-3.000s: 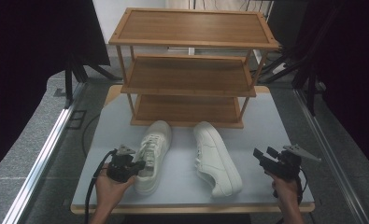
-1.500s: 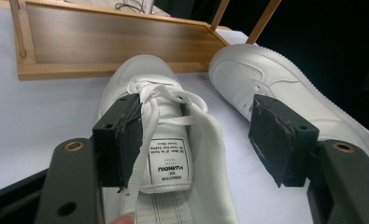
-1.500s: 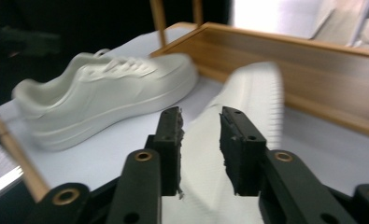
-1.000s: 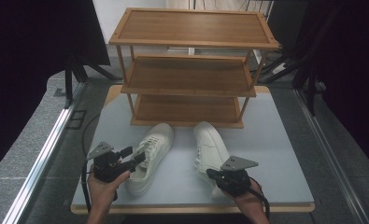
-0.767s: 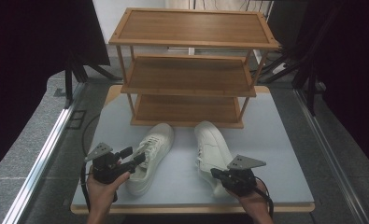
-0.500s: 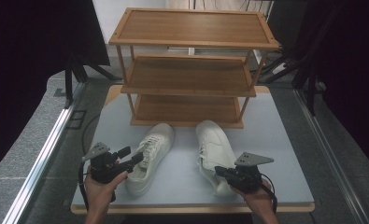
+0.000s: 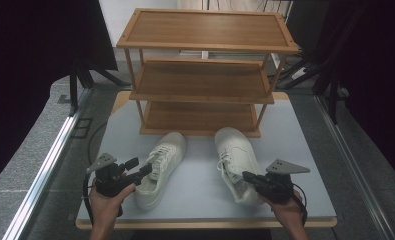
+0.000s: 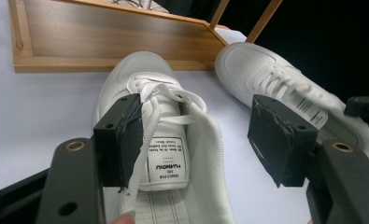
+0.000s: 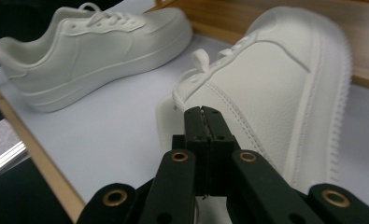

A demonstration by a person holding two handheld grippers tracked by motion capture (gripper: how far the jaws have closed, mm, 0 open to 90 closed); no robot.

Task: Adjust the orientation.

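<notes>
White sneakers: left sneaker (image 7: 160, 167) and right sneaker (image 7: 237, 162) lie just before the wooden shoe rack (image 7: 205, 70). Left gripper (image 8: 198, 140) straddles the left sneaker's tongue, jaws spread; right gripper (image 9: 204, 116), clenched empty, nears the right heel. Likely light, pliable uppers; the firmer heel collar suits gripping.

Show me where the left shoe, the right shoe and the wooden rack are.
left shoe (image 7: 161, 167): high view, on its laced upper.
right shoe (image 7: 233, 155): high view, on its laces near the tongue.
wooden rack (image 7: 205, 29): high view, on the bare top shelf board.
</notes>
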